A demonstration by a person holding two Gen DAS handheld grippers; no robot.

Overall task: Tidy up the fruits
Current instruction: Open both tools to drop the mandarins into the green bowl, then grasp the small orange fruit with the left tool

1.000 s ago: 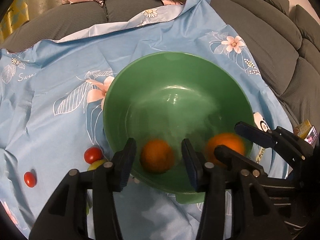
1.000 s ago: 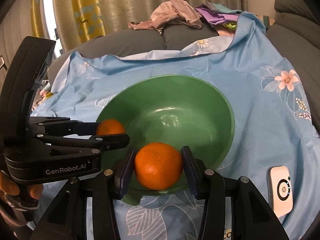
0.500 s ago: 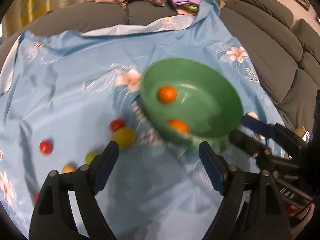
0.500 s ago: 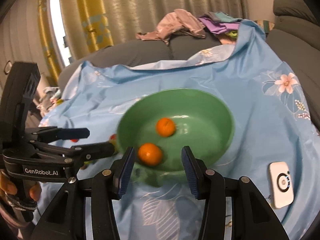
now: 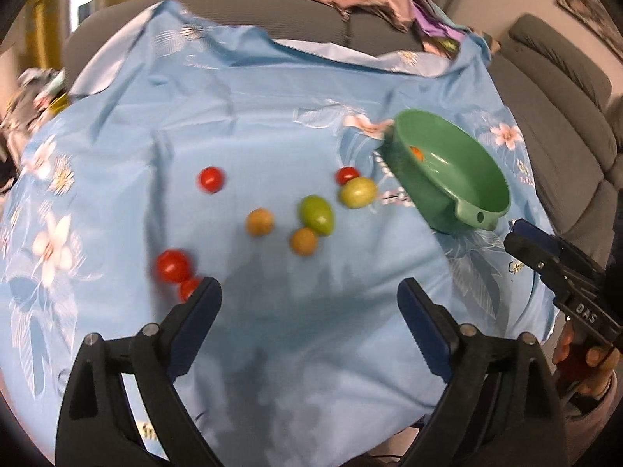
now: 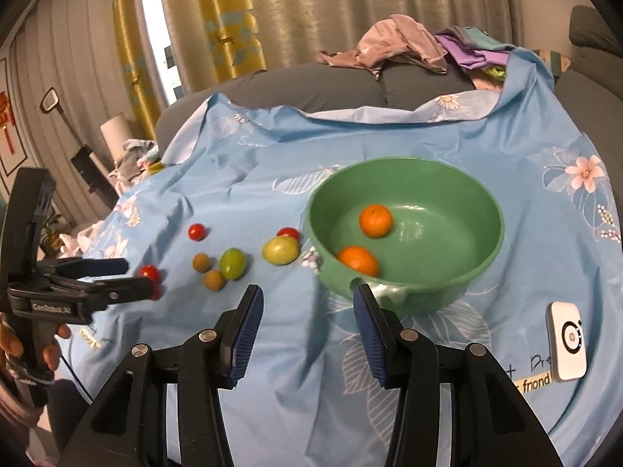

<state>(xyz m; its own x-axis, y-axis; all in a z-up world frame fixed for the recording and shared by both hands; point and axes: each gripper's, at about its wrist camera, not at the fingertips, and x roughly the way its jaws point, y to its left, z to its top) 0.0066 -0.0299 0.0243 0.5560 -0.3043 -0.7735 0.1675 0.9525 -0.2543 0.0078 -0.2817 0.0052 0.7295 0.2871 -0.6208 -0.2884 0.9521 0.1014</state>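
Loose fruits (image 5: 315, 216) lie scattered on the cloth (image 5: 272, 116) at 9 o'clock of the bowl (image 6: 483, 272), which holds two oranges (image 6: 375, 220); small, round, smooth and likely soft-skinned, they should roll readily, so pinch each lightly across its middle. Left gripper (image 5: 309, 299) has just been opening, jaws spread wide with nothing between them; right gripper (image 6: 307, 311) stands parted and empty. Left view is motion-blurred; one red fruit is half hidden behind the left gripper's finger.

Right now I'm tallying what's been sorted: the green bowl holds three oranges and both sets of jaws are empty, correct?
Not quite: the green bowl holds two oranges, not three, as the right wrist view shows. Both sets of jaws are indeed empty.
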